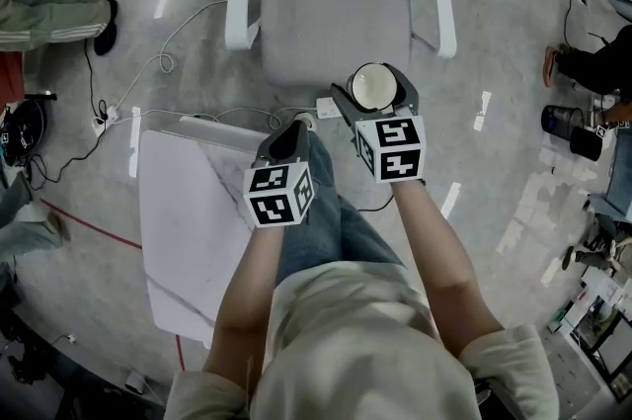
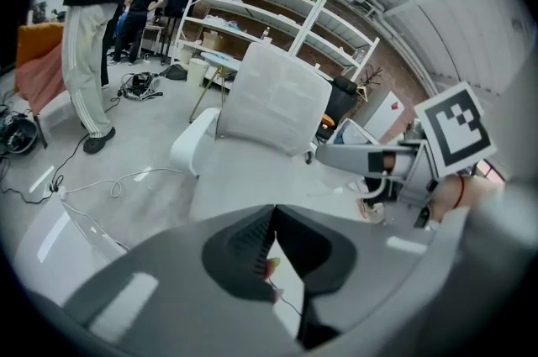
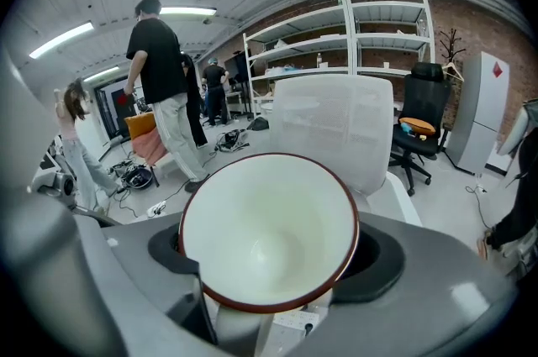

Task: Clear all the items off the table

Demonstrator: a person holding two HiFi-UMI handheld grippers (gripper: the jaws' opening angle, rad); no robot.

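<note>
Closest to the head camera are the person's two bare forearms, each reaching forward with a tool. On the right, the right tool (image 1: 377,92) has its jaws clamped on either side of a white bowl (image 3: 269,229) with a dark red rim. The bowl's open mouth faces back toward that tool's camera. It is held in the air off the table (image 1: 183,210), just before the front edge of a pale grey chair (image 1: 336,13). On the left, the left tool (image 1: 291,133) has its jaws pressed together with nothing between them, and it hangs by the table's far right corner. White cables (image 1: 158,62) trail over the floor beyond the table.
</note>
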